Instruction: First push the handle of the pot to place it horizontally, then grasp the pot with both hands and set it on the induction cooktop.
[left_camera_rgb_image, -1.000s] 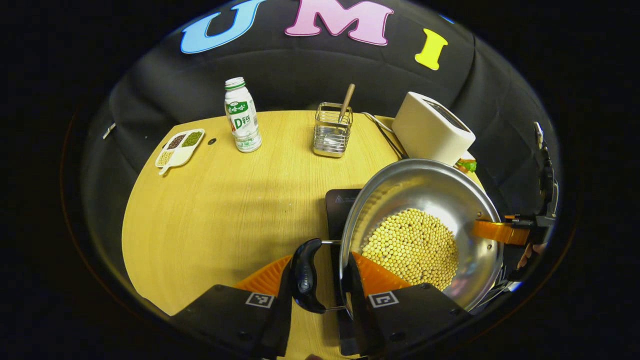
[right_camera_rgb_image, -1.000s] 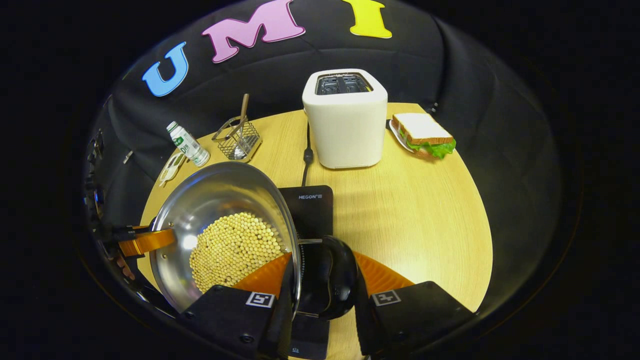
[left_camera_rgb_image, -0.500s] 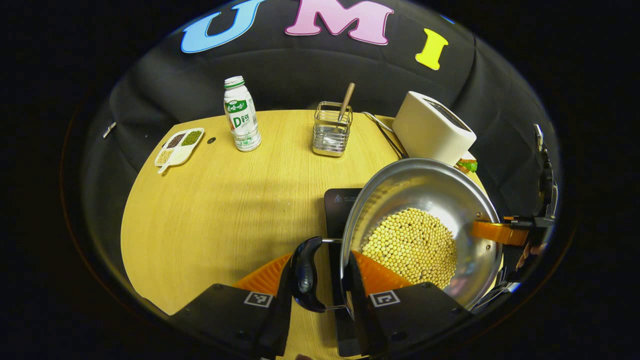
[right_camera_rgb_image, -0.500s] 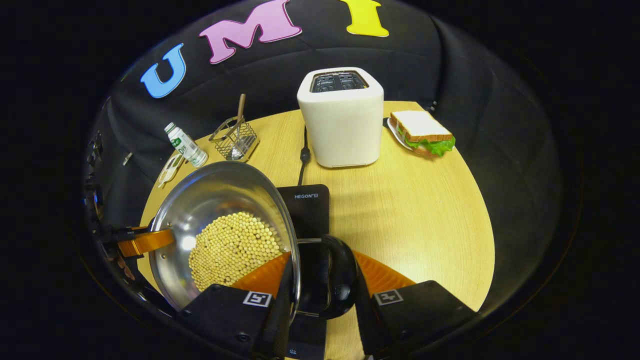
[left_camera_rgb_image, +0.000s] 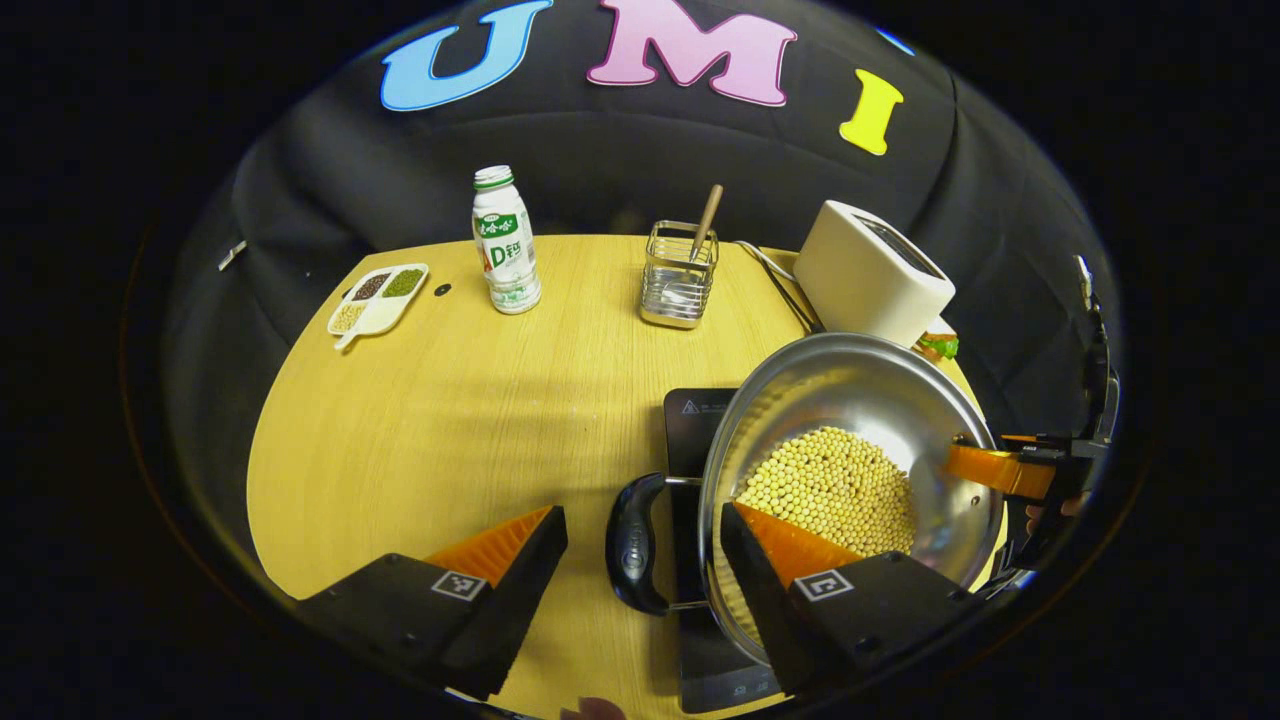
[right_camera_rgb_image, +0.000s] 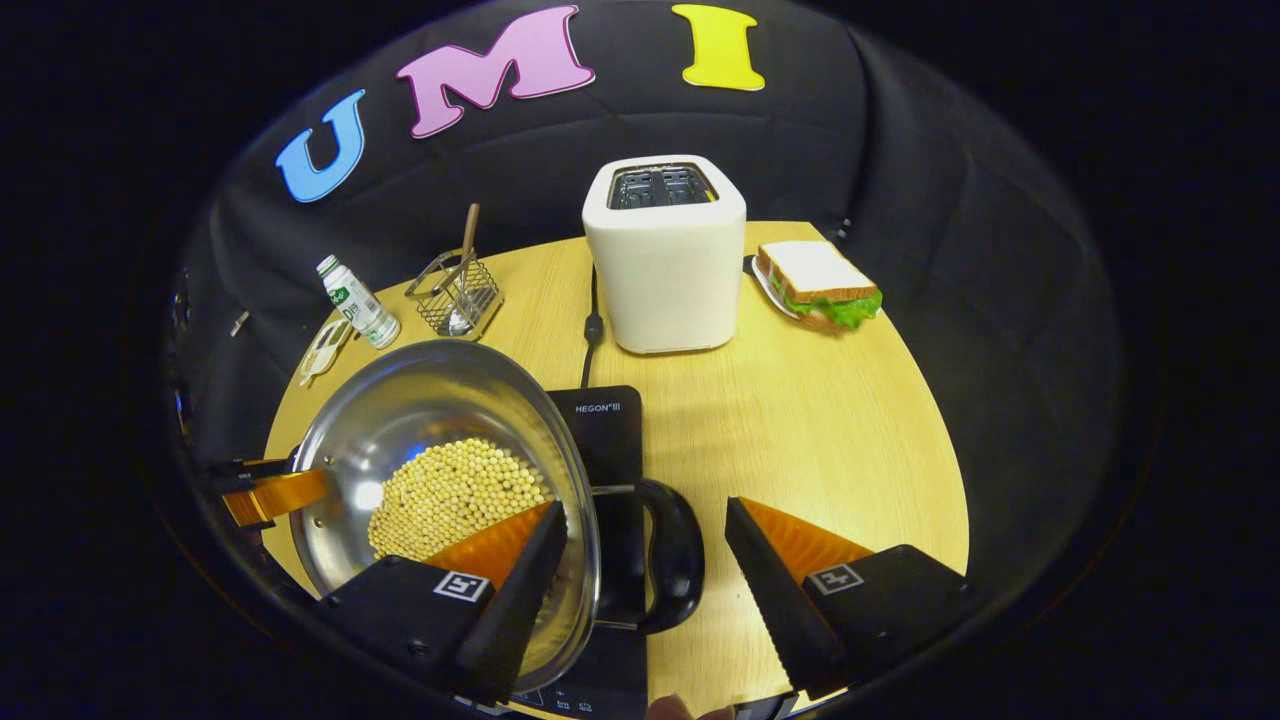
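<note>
Left gripper view shows the wooden table (left_camera_rgb_image: 420, 420), then the steel pot (left_camera_rgb_image: 880, 400) of soybeans resting on the black induction cooktop (left_camera_rgb_image: 690, 420). Left gripper (left_camera_rgb_image: 640, 545) stands wide open, straddling the pot's left handle (left_camera_rgb_image: 630, 545) without touching; right gripper (right_camera_rgb_image: 645, 545) likewise spreads around the right handle (right_camera_rgb_image: 670, 555).

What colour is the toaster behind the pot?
The toaster is cream-white with dark slots on top, clearest in the right gripper view.
</note>
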